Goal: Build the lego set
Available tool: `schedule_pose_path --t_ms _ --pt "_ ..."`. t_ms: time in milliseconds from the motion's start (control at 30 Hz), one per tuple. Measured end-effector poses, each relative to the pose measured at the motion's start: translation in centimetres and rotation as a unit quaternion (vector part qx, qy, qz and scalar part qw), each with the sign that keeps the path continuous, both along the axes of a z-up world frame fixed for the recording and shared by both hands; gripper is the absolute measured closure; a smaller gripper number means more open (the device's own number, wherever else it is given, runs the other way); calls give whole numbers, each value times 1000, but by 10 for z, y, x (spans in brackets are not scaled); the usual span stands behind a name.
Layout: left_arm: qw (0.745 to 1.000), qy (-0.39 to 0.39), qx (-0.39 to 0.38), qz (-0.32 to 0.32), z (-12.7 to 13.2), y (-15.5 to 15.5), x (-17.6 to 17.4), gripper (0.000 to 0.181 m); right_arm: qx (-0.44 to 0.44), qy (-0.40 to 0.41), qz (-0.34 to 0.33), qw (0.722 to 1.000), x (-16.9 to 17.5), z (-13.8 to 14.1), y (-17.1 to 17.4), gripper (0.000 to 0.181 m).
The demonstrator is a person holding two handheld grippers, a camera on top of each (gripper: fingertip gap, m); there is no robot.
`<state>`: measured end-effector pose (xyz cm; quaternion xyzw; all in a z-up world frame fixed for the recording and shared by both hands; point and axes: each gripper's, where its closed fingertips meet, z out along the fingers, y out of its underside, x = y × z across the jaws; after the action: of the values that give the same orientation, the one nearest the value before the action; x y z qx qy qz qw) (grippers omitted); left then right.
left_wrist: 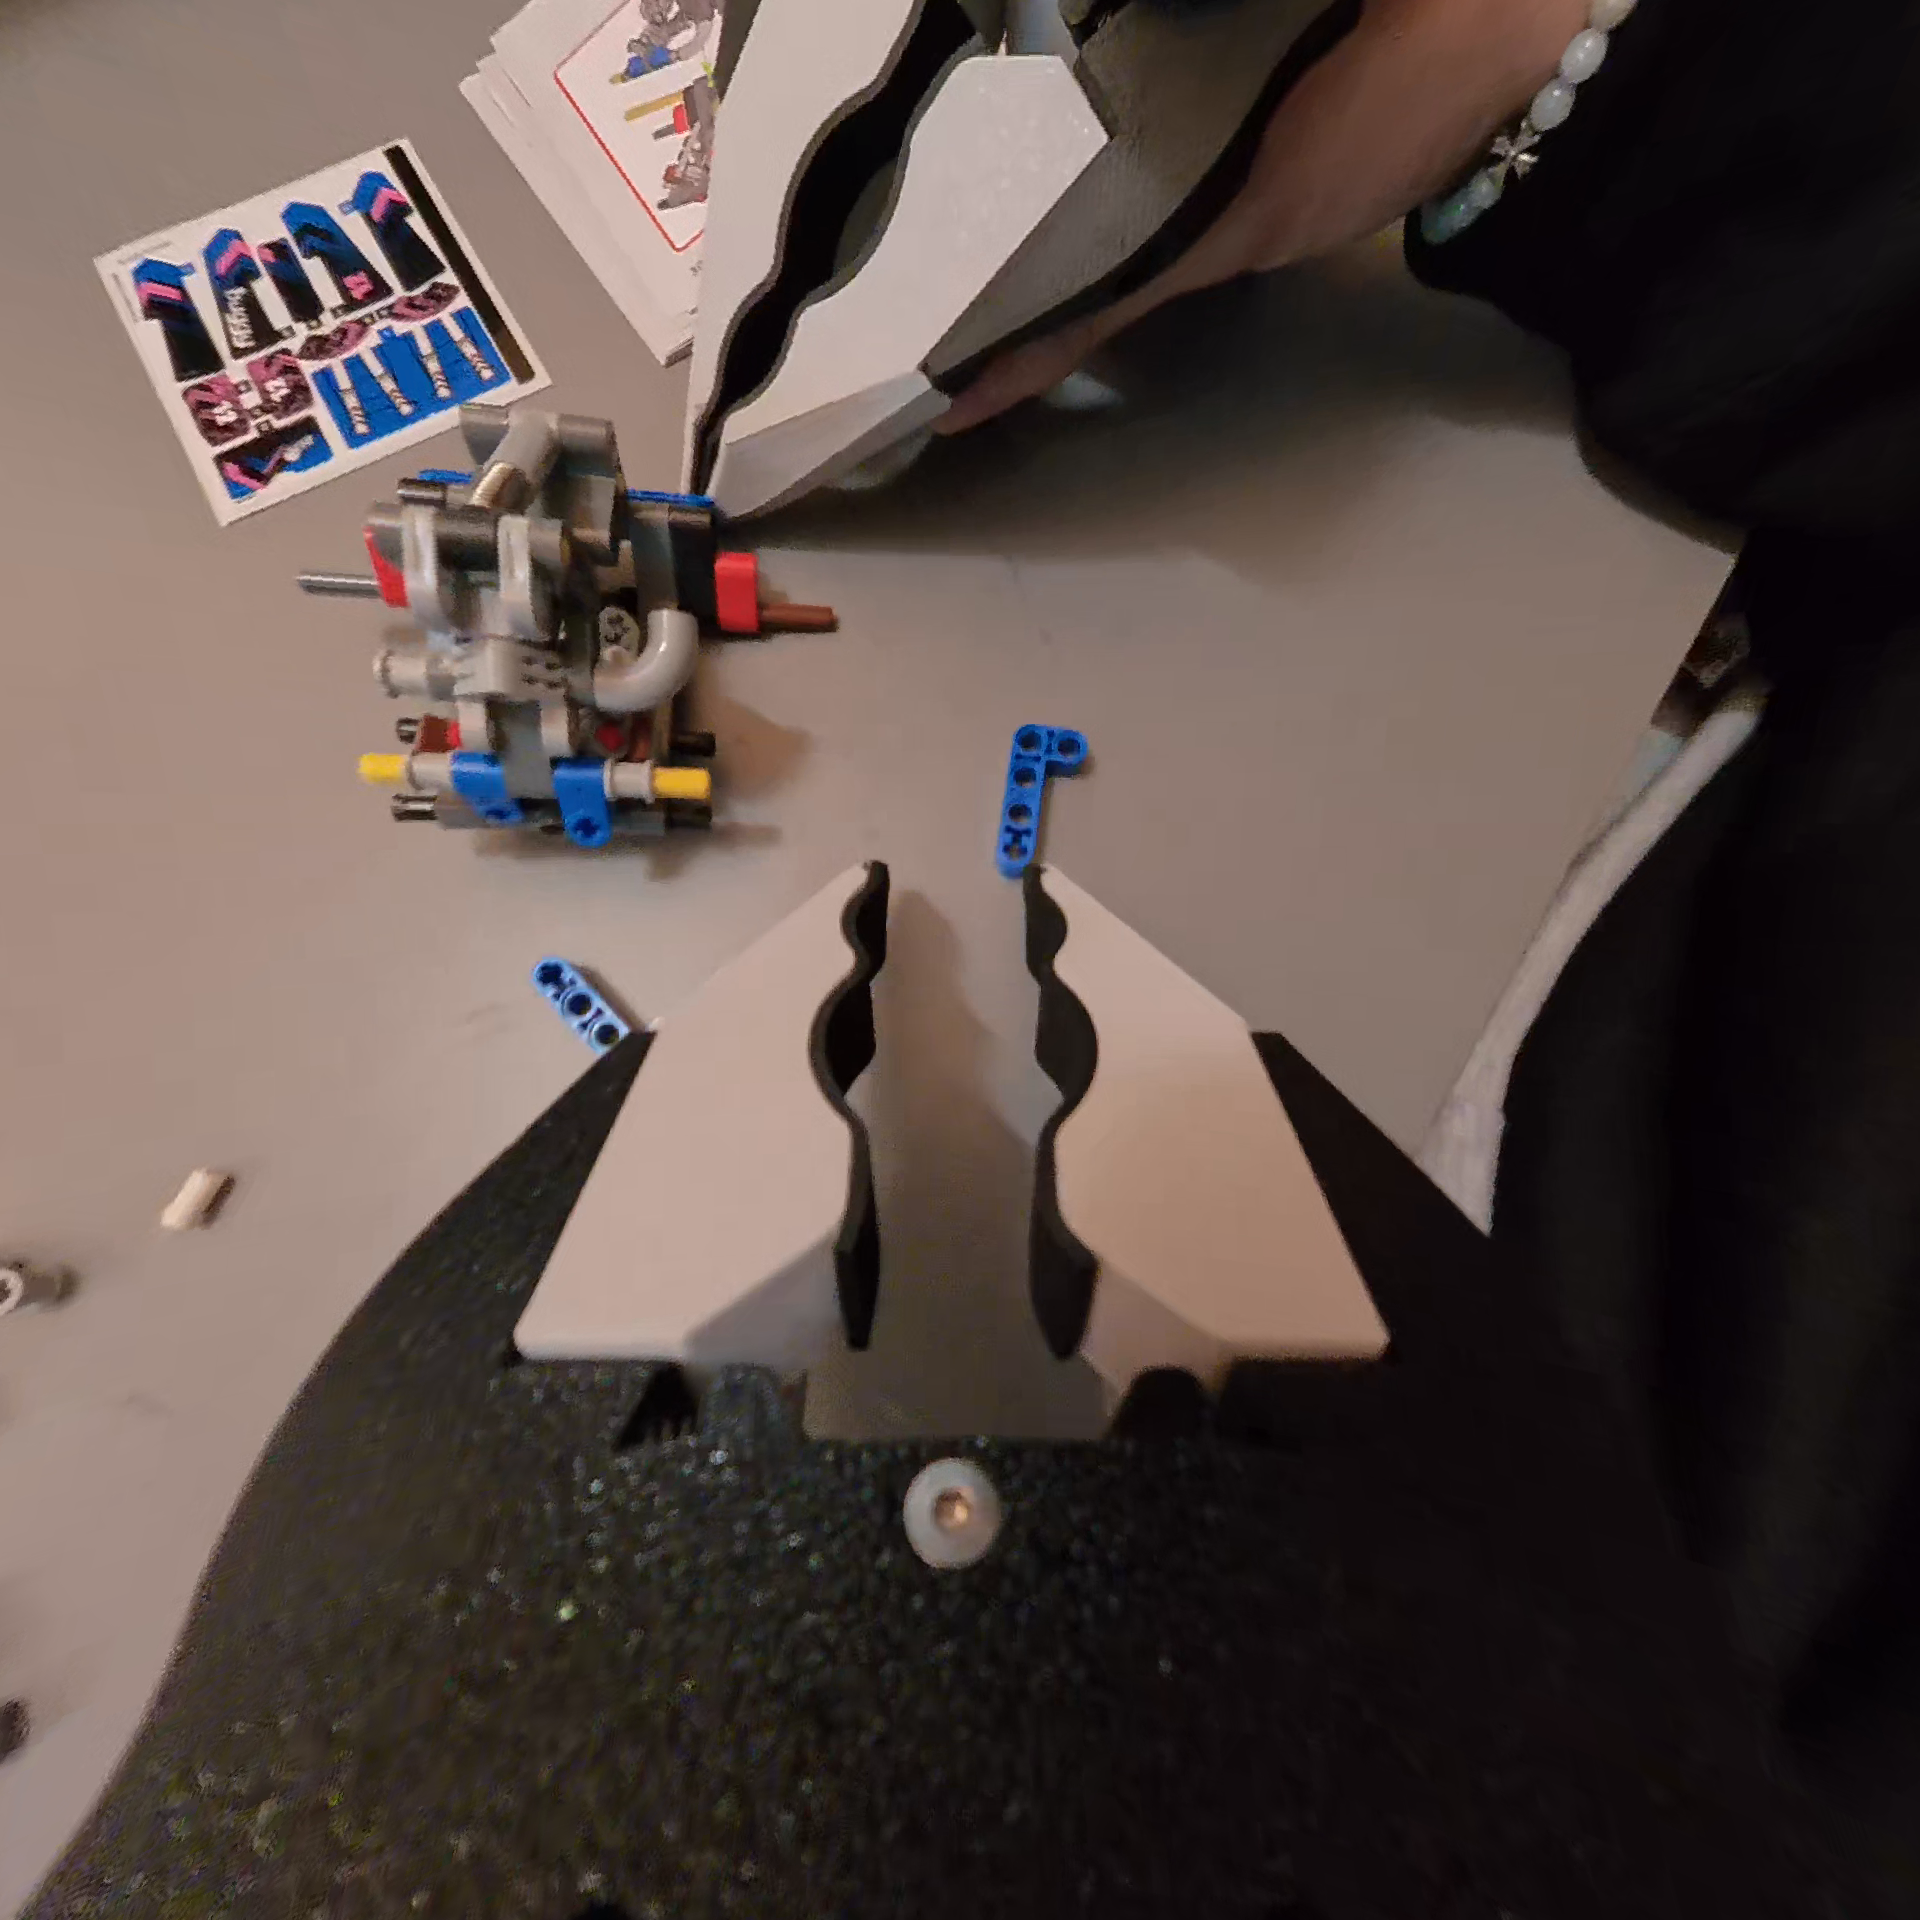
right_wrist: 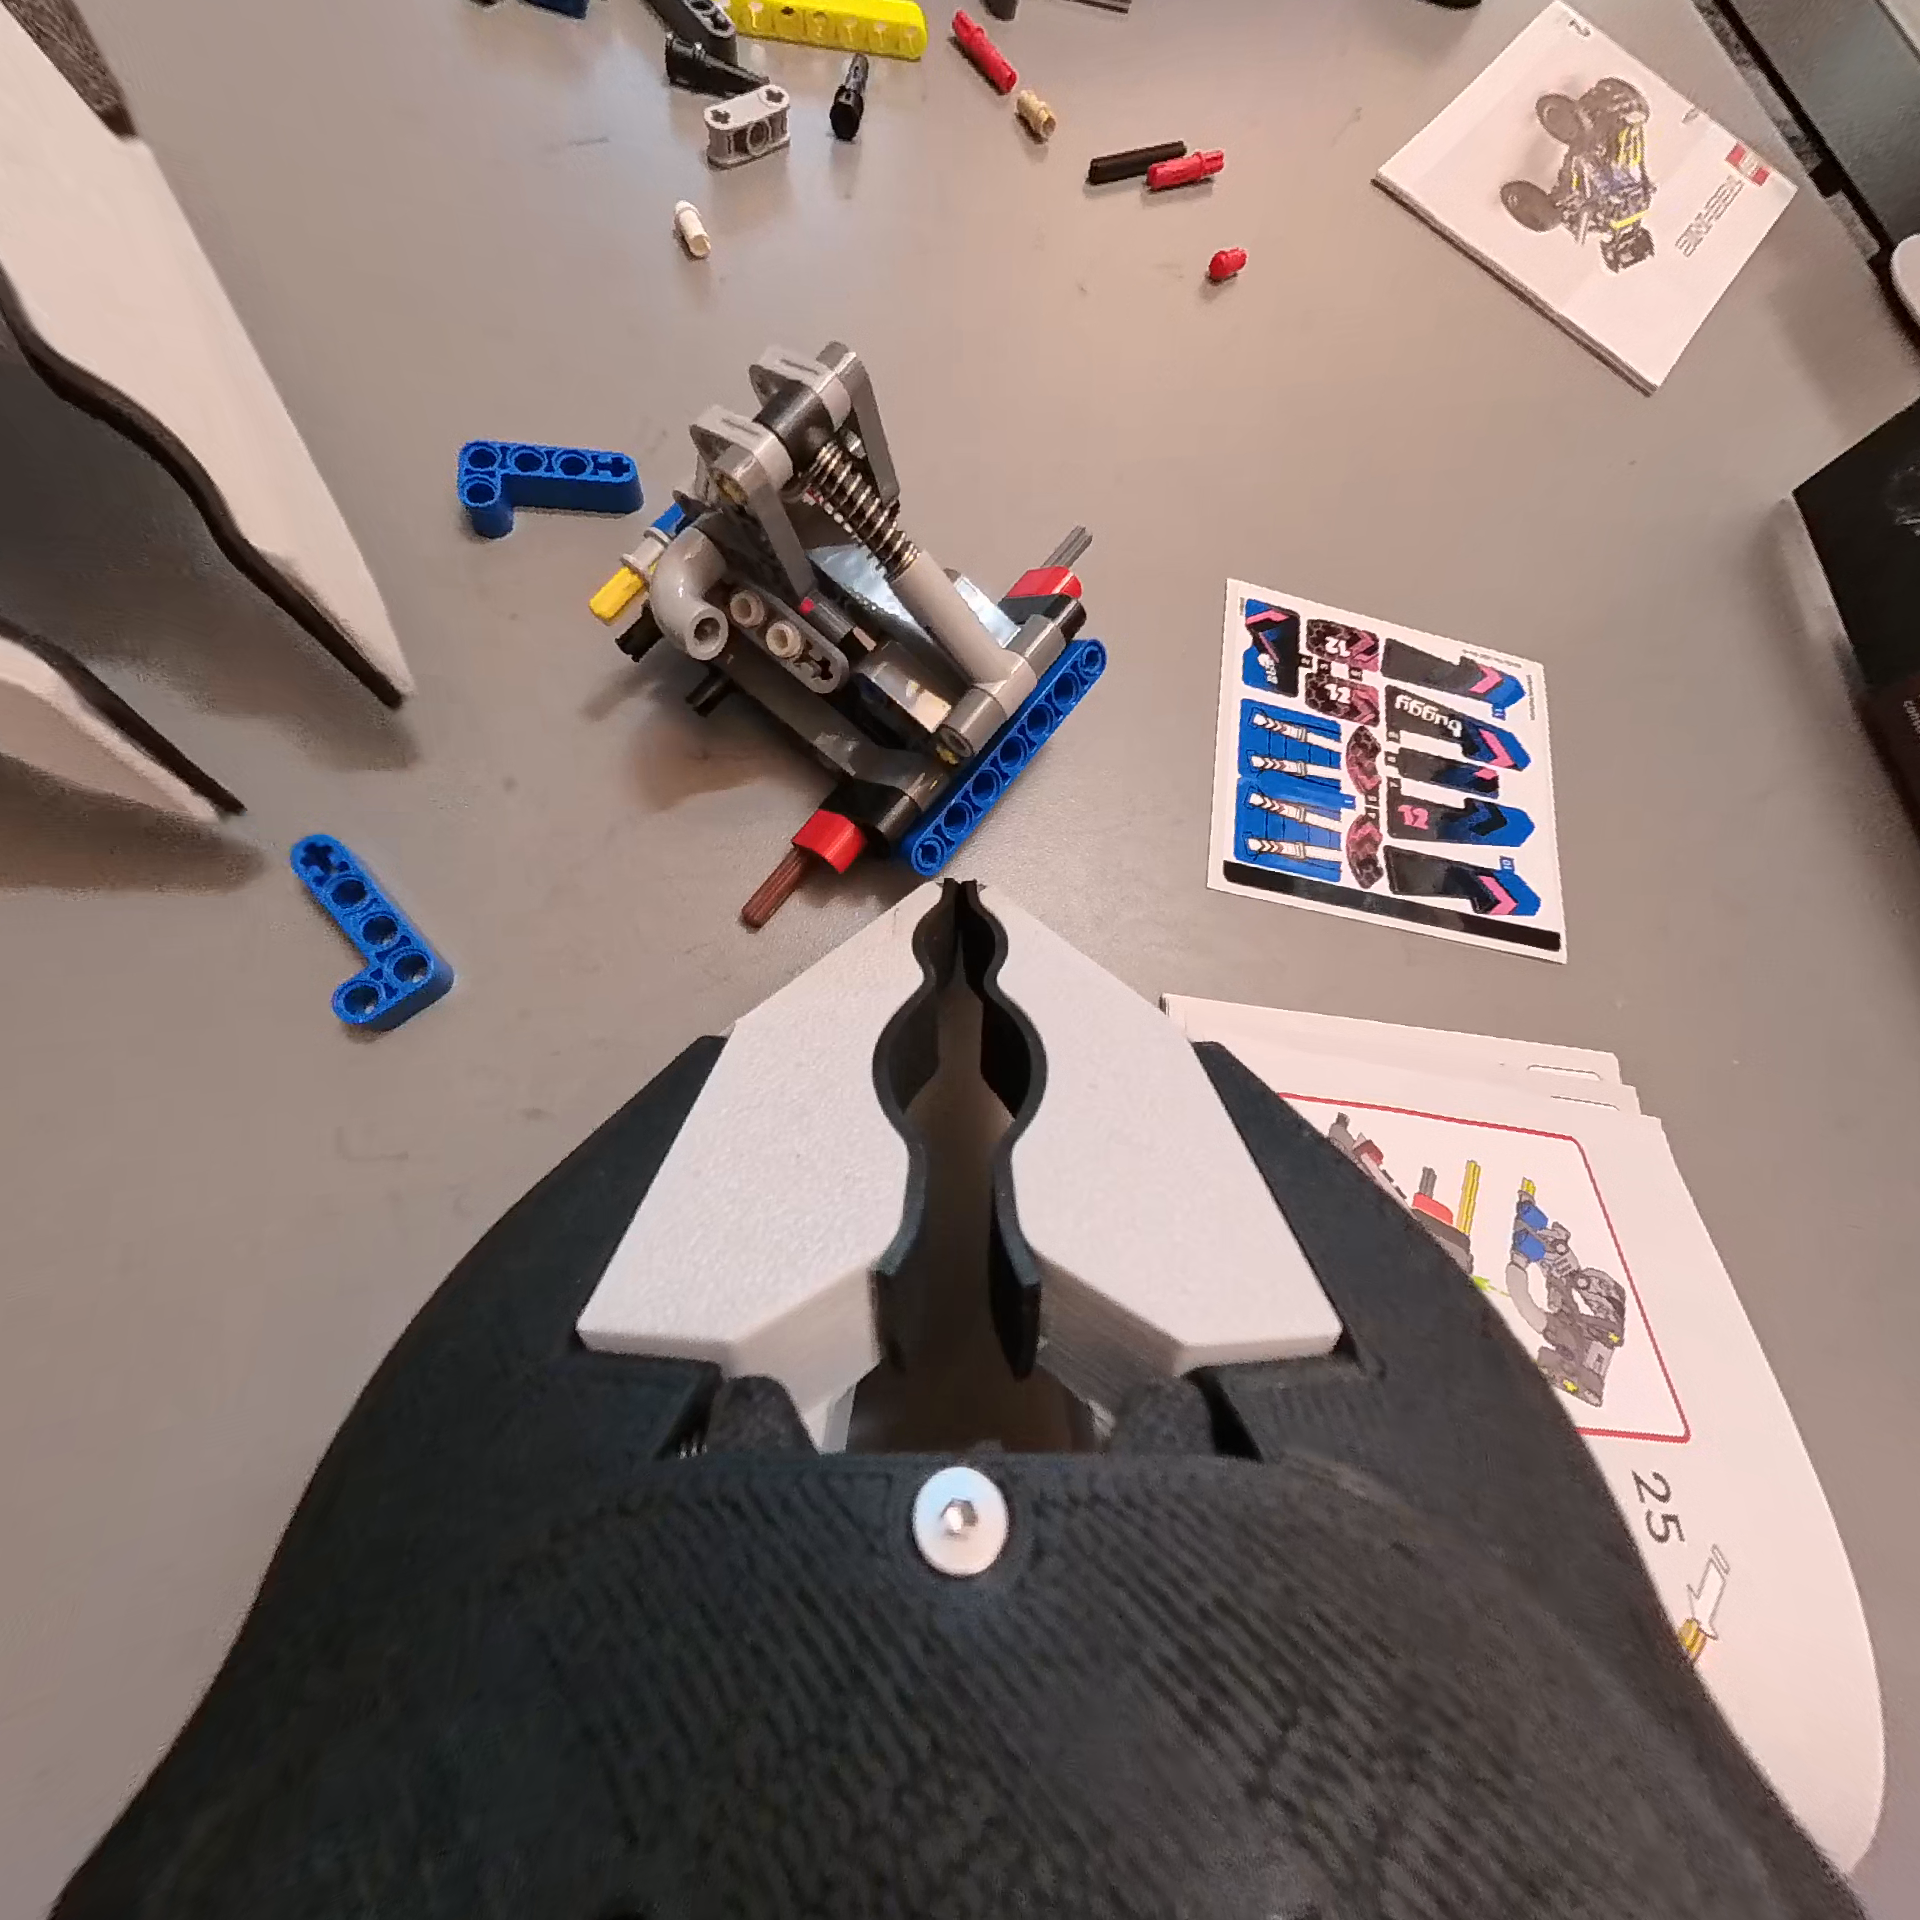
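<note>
A part-built lego assembly (left_wrist: 551, 644) of grey, blue, red and yellow parts with a spring stands on the grey table; it also shows in the right wrist view (right_wrist: 852, 623). My left gripper (left_wrist: 956, 873) is open and empty, low over the table. One blue L-shaped beam (left_wrist: 1039, 795) lies just beyond its right fingertip. A second blue L-beam (left_wrist: 579, 1003) is half hidden by its left finger. My right gripper (right_wrist: 961, 888) is shut and empty, its tips right at the assembly's long blue beam (right_wrist: 1008, 753). Both L-beams (right_wrist: 540, 483) (right_wrist: 369, 935) lie left of the assembly.
A sticker sheet (right_wrist: 1382, 769) and an open instruction booklet (right_wrist: 1558, 1247) lie right of the assembly, with a second booklet (right_wrist: 1590, 197) at the far right. Several loose pins and beams (right_wrist: 831, 62) are scattered at the far side. A hand (left_wrist: 1299, 208) with a bead bracelet holds the right gripper.
</note>
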<state>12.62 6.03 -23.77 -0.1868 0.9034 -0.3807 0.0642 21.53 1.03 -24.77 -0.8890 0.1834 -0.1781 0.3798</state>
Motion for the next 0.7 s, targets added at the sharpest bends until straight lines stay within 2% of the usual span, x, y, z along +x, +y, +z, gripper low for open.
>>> schedule_pose_path --t_ms 33,167,300,400,500,600,700 --pt "1000 -5 2 2 1 4 0 158 0 0 0 1000 0 0 0 181" --pt "999 -30 -8 33 11 16 11 159 -1 -3 2 1000 0 0 0 181" --pt "1000 7 17 11 -4 18 -1 155 -5 -9 3 1000 0 0 0 181" --pt "1000 -11 16 -10 -8 6 -6 152 -6 -13 4 1000 0 0 0 181" --pt "1000 -11 2 -9 -12 -8 -5 158 -7 -18 2 1000 -1 1 -1 180" --pt "1000 -22 -5 1 -12 -13 0 169 -1 -10 -1 1000 -4 3 -5 165" --pt "1000 -14 -2 19 -12 -11 3 178 -41 -10 0 999 -12 6 -20 151"
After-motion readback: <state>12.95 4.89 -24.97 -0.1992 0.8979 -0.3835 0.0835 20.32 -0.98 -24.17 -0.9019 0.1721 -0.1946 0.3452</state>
